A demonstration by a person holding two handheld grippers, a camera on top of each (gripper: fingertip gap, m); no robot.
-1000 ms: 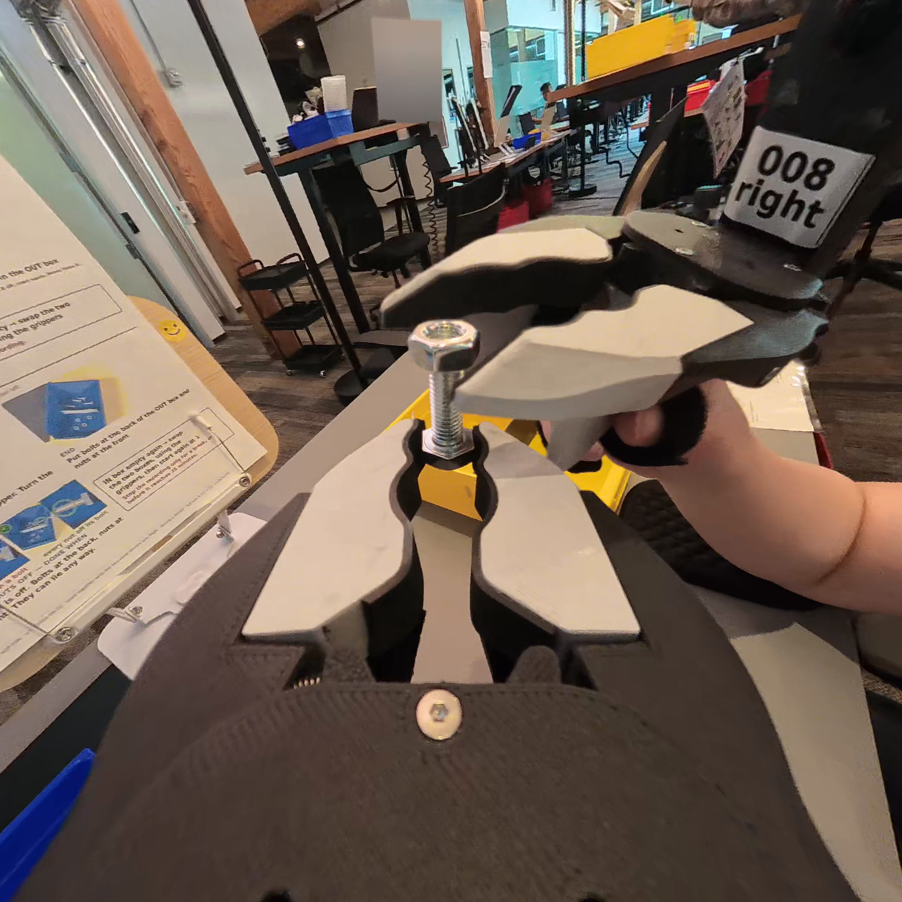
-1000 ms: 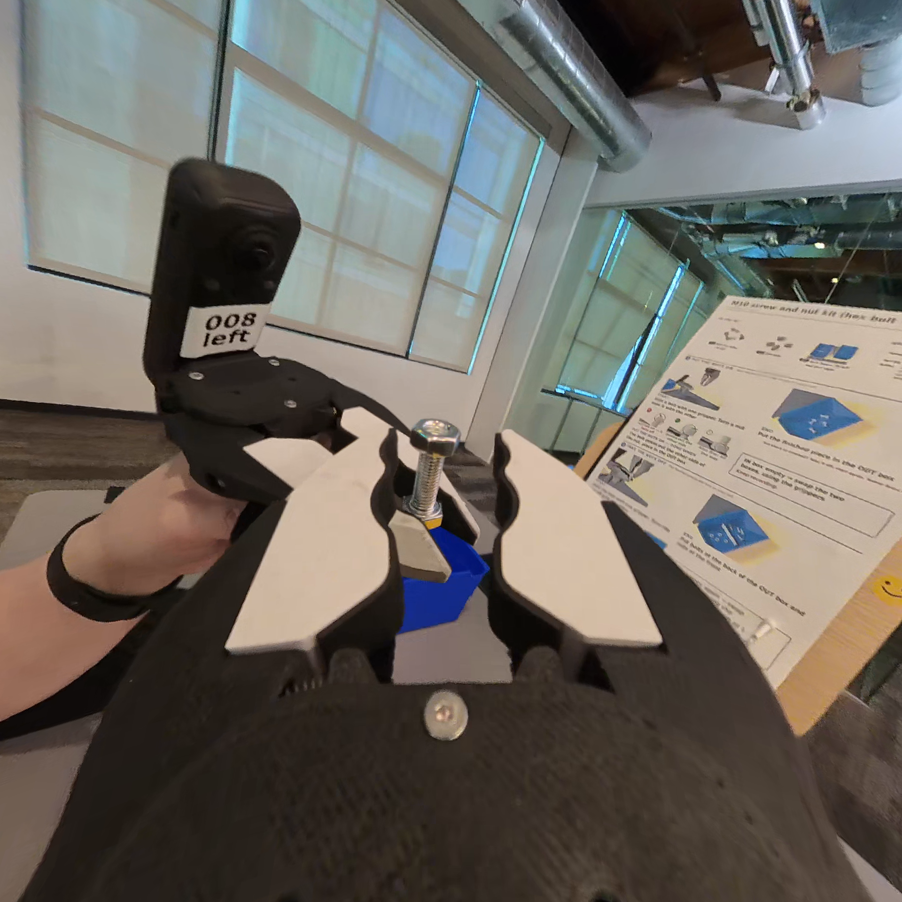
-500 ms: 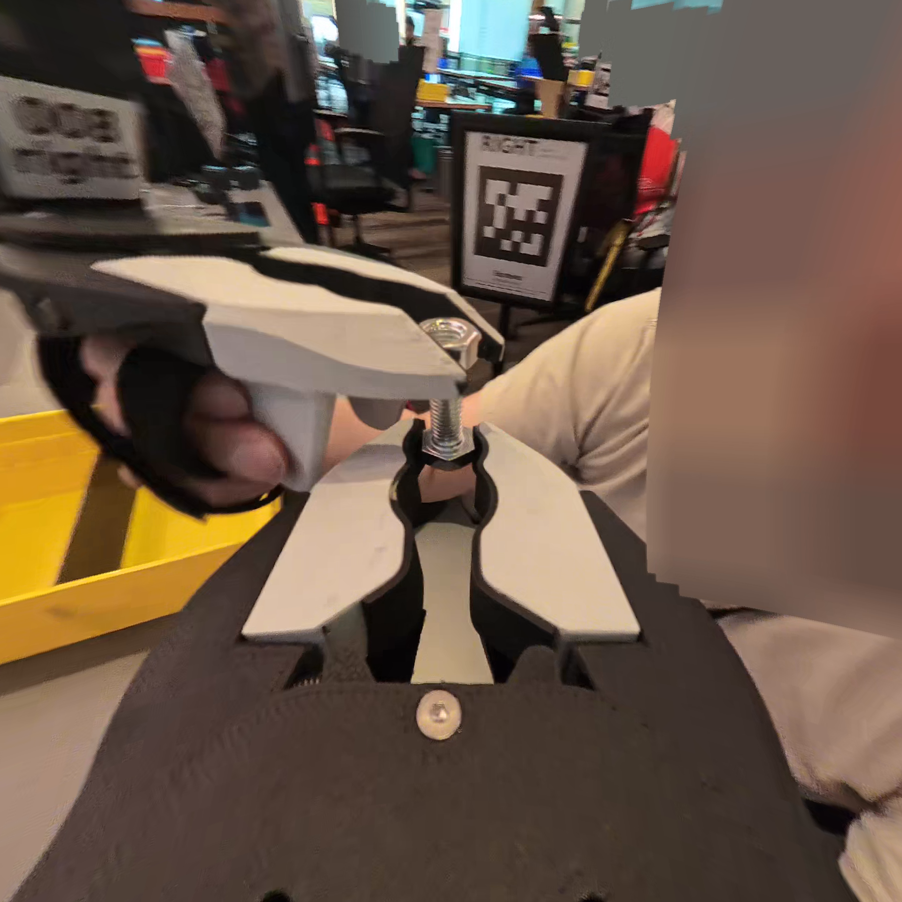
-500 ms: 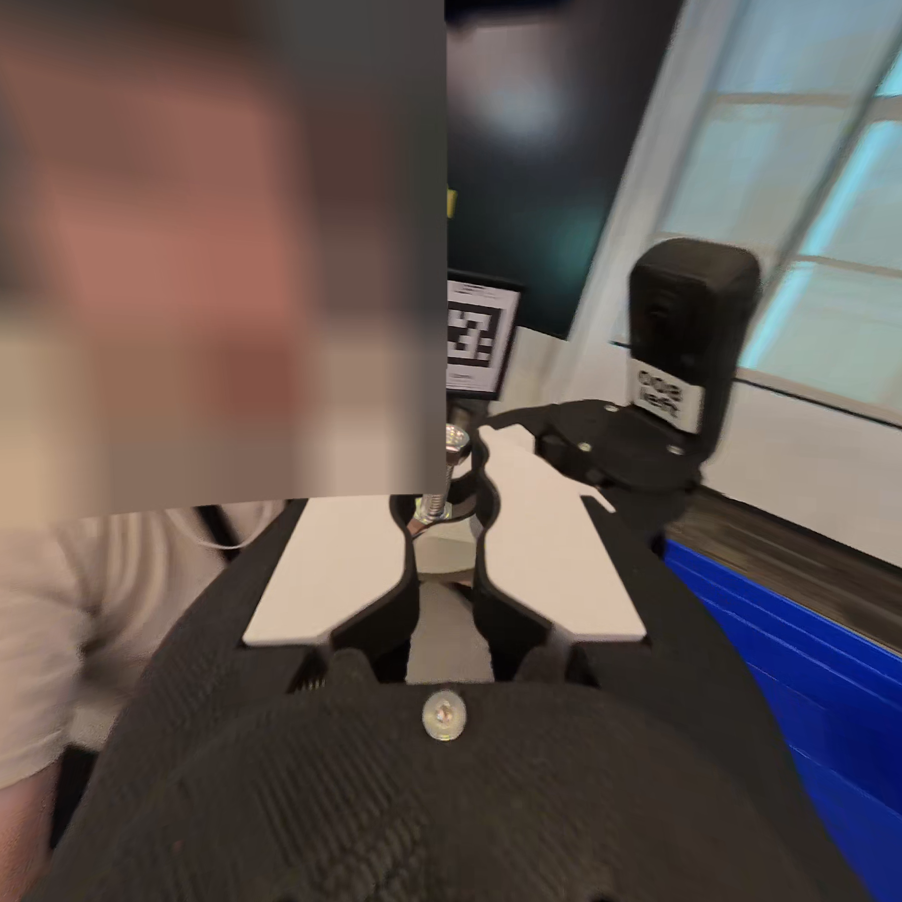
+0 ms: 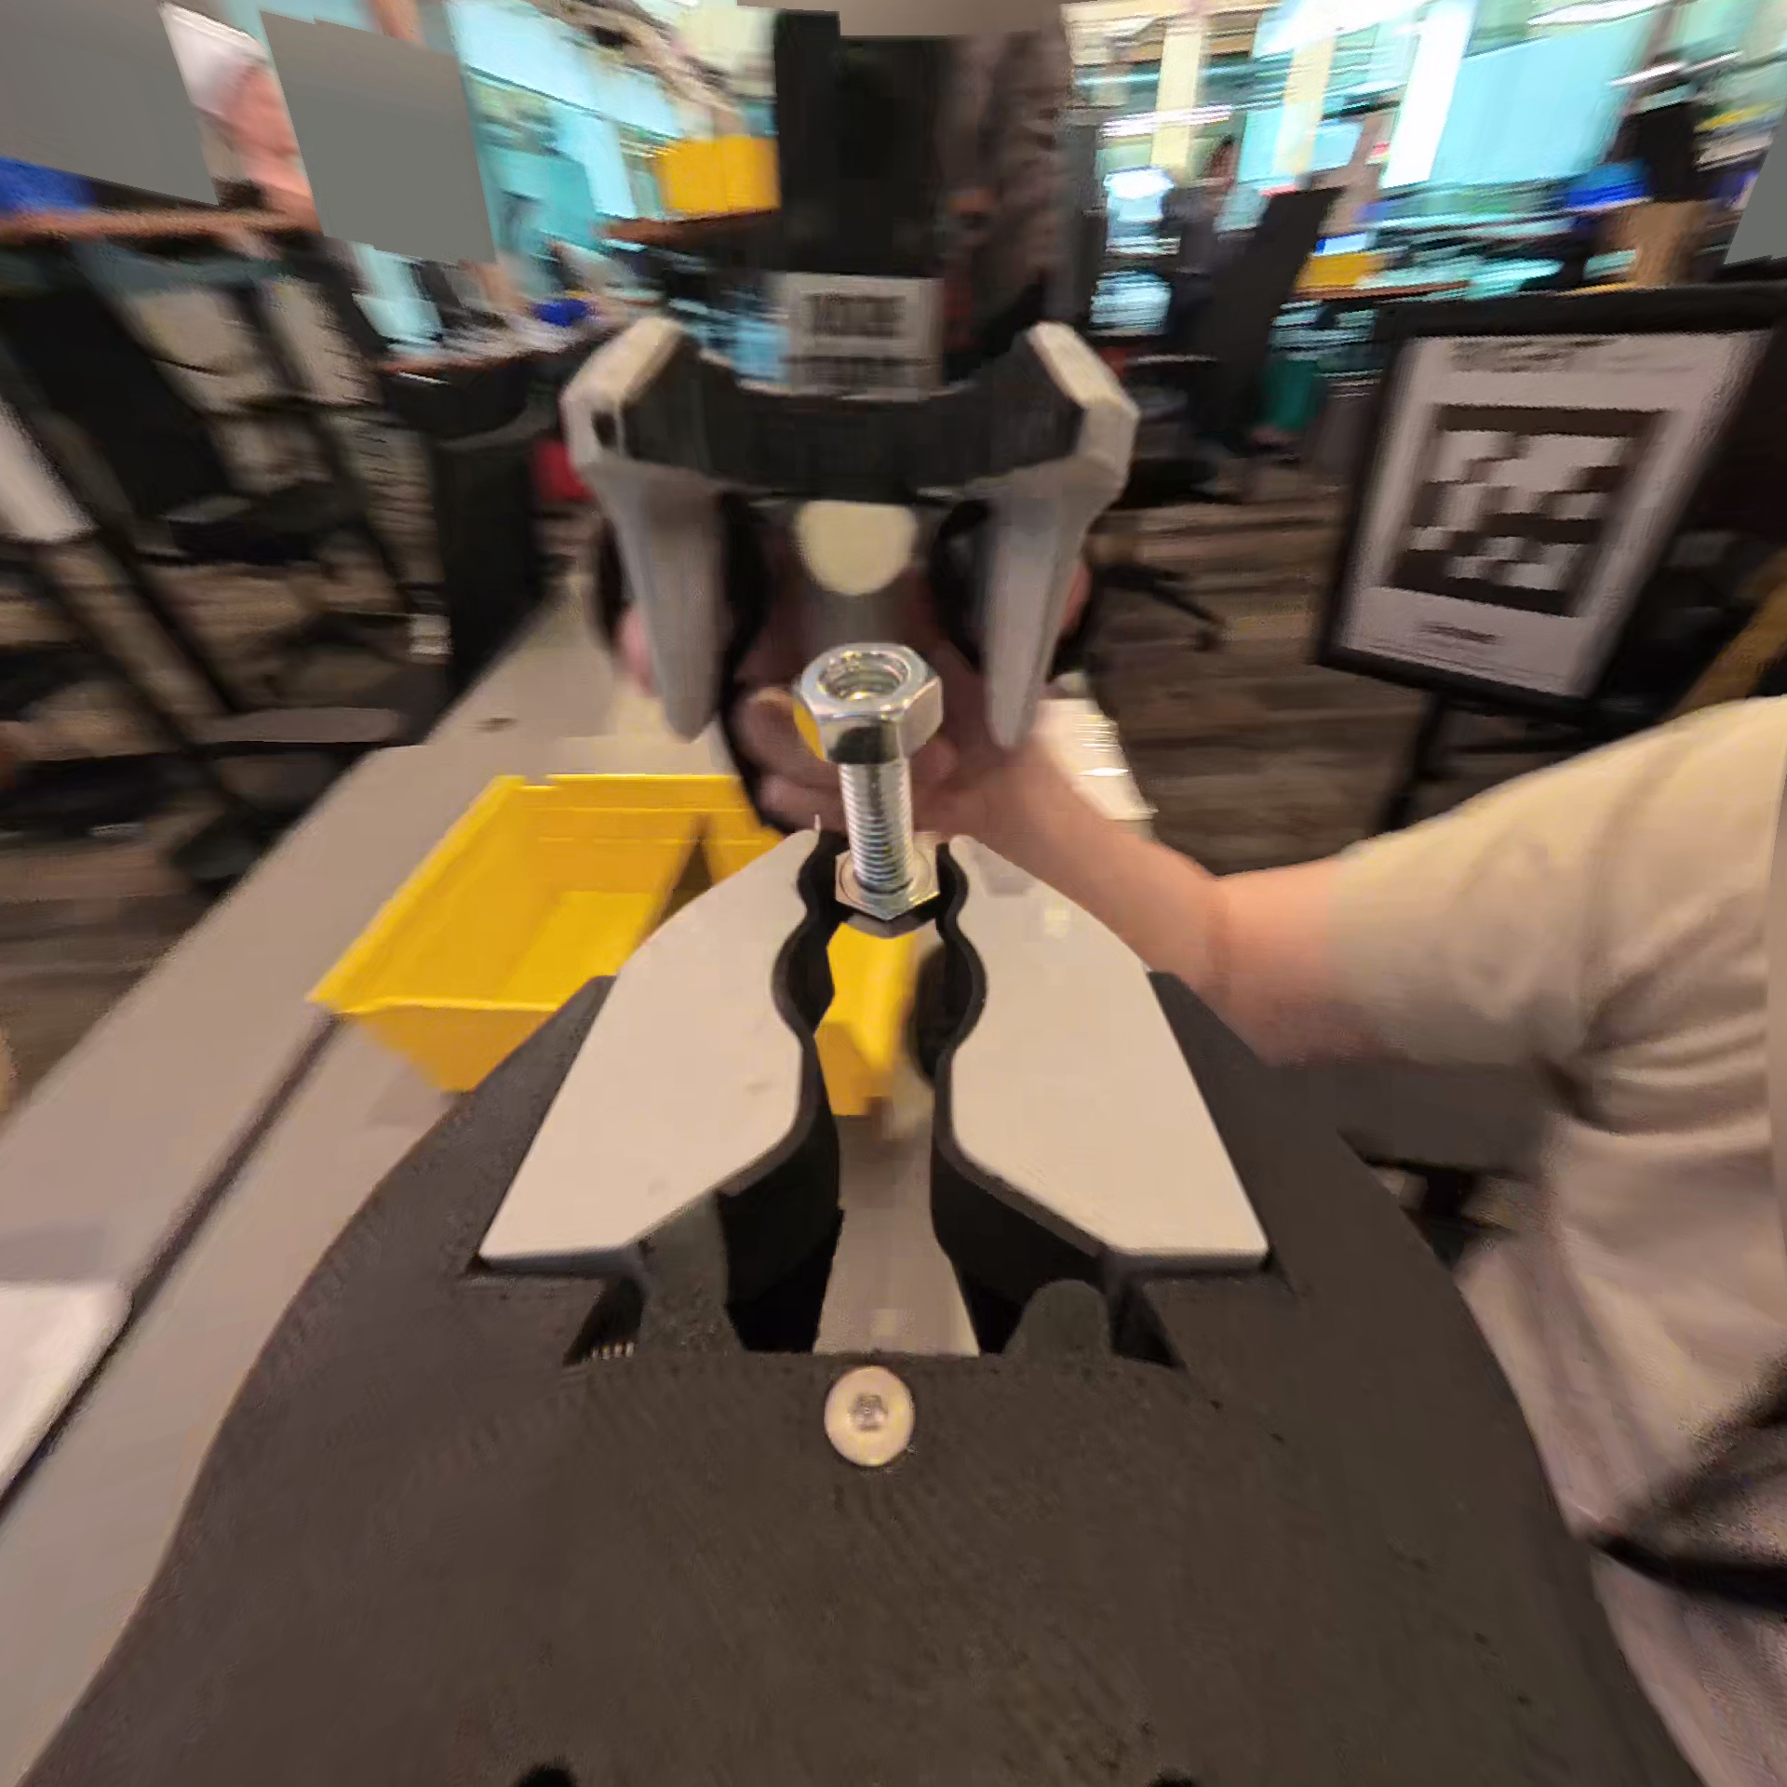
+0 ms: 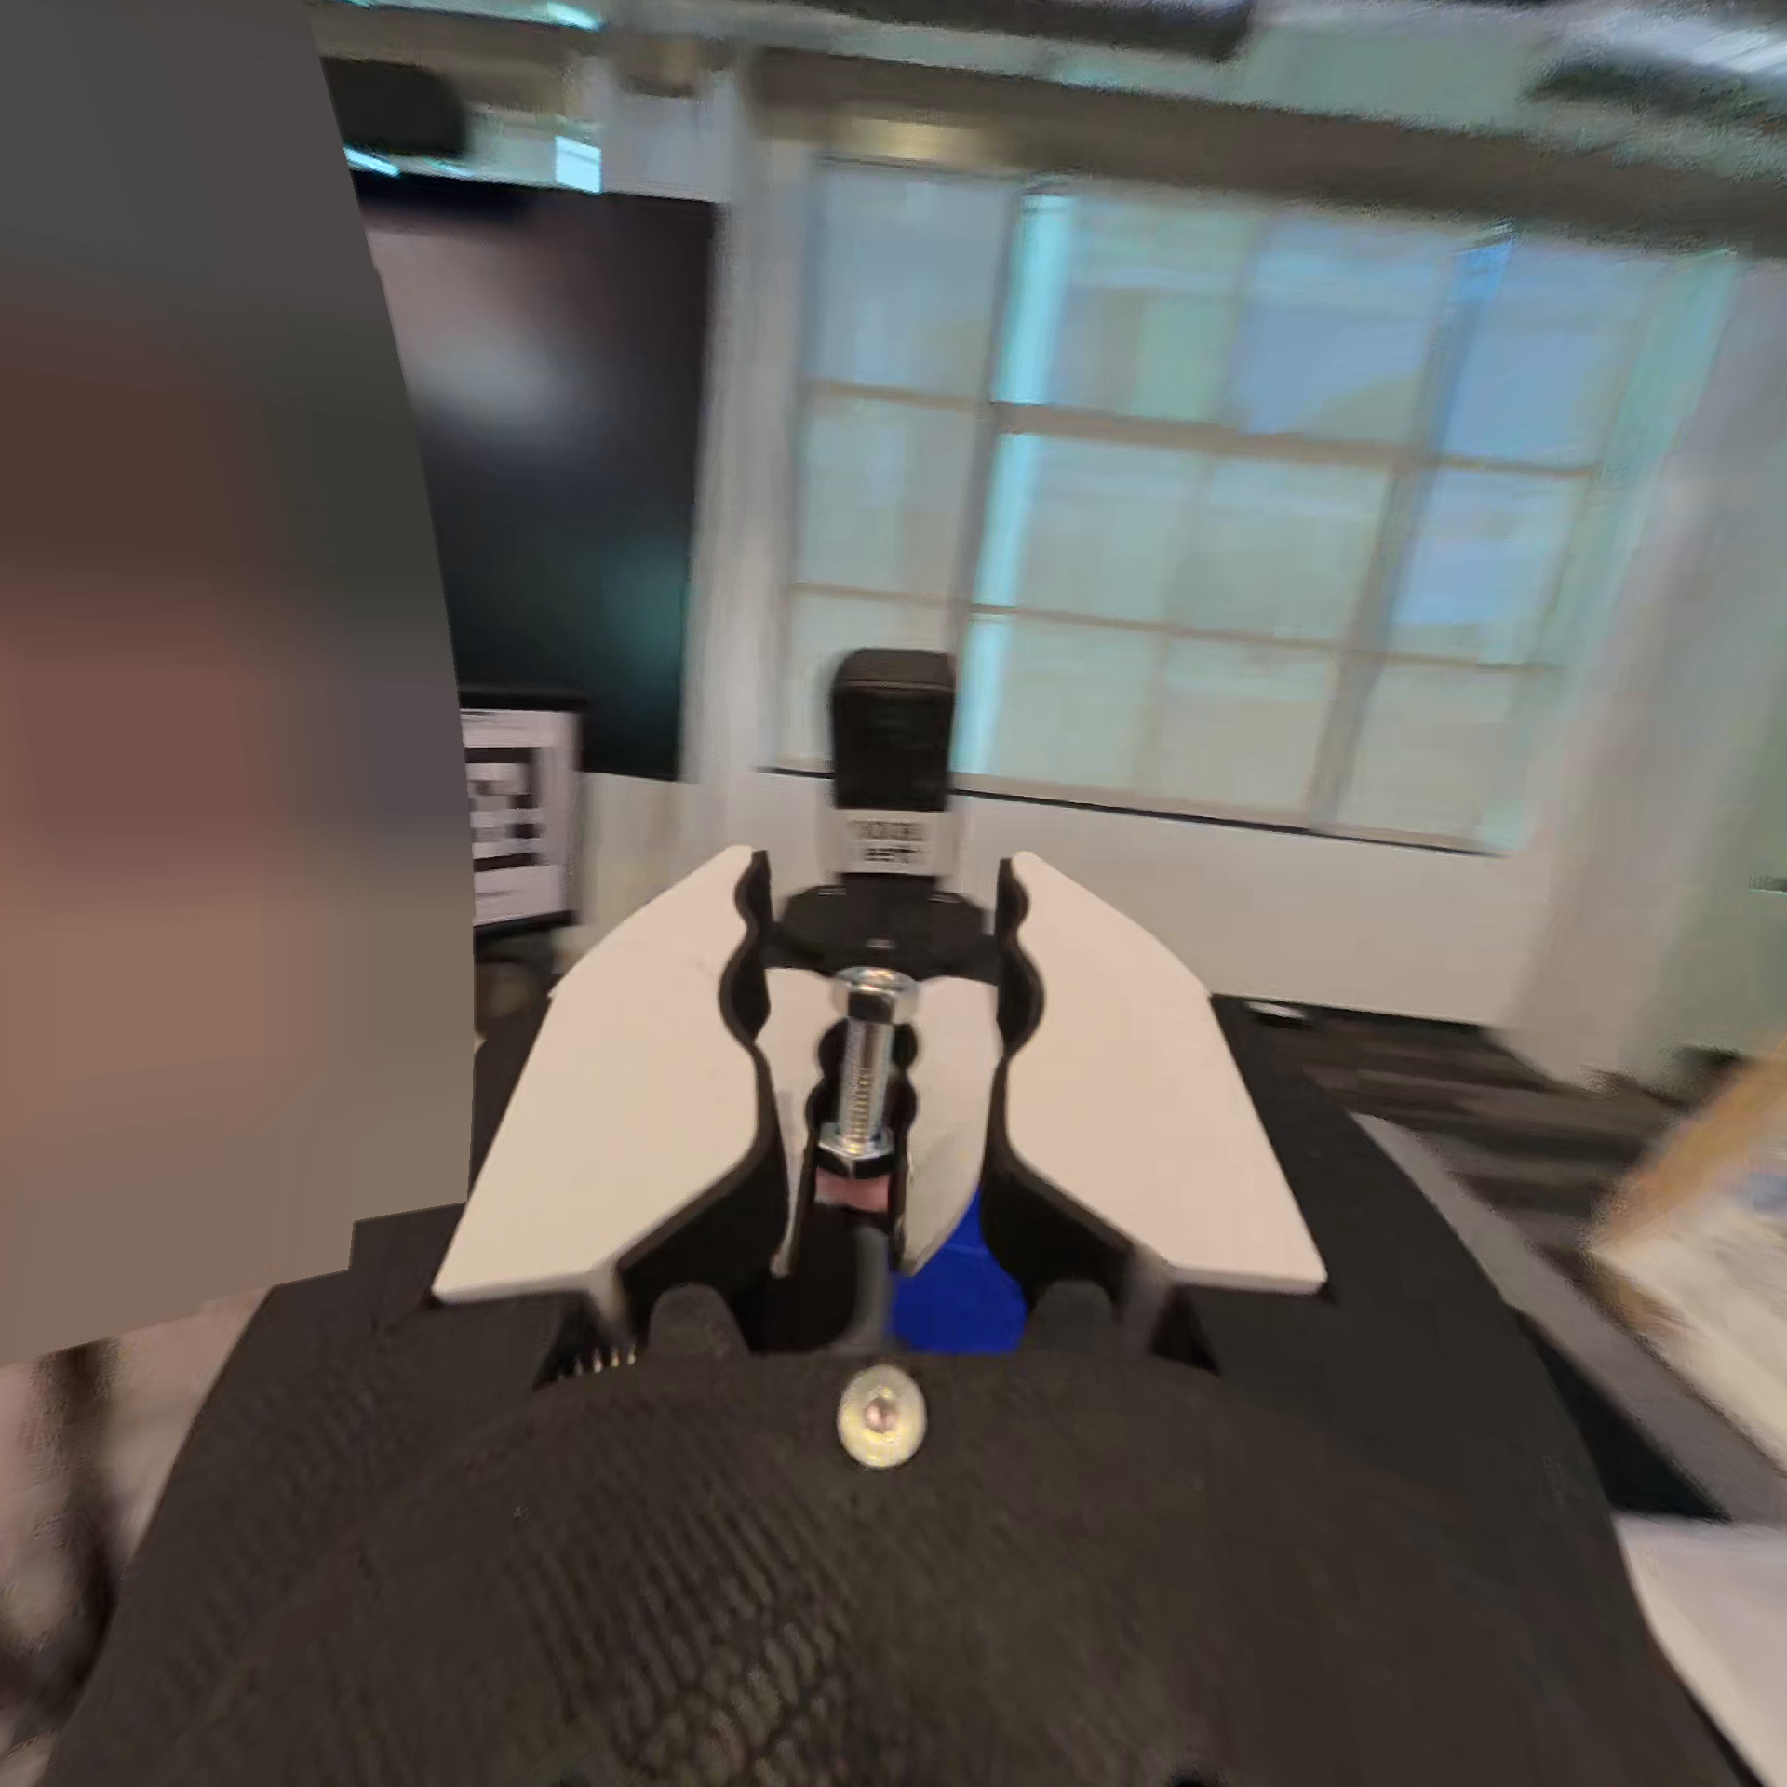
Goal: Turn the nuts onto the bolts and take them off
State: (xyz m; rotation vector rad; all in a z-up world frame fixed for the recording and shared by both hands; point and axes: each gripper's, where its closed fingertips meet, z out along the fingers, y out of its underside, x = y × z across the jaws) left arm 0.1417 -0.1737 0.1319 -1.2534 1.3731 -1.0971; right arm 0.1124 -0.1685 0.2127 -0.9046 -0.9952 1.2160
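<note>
A silver bolt (image 5: 875, 822) stands upright in the left wrist view. My left gripper (image 5: 885, 875) is shut on the hex head at its lower end. A hex nut (image 5: 865, 696) sits at the top end of the thread. My right gripper (image 5: 846, 720) faces me from behind it, open, with one finger on each side of the nut and not touching it. In the right wrist view my right gripper (image 6: 880, 870) is open wide, and the bolt (image 6: 861, 1073) with the nut (image 6: 875, 996) stands between its fingers. The left gripper (image 6: 851, 1185) holds the bolt from the far side.
A yellow bin (image 5: 541, 919) sits on the grey table (image 5: 193, 1112) behind the left gripper. A blue bin (image 6: 952, 1286) shows under the bolt. A framed black-and-white marker sign (image 5: 1528, 512) stands at the right. A person's arm (image 5: 1354, 967) reaches in. An instruction sheet (image 6: 1702, 1257) stands at the right.
My right gripper was shut on the nut from the side half a second ago; it has let go, opened wide and swung round to face the left gripper. The left gripper keeps its hold.
</note>
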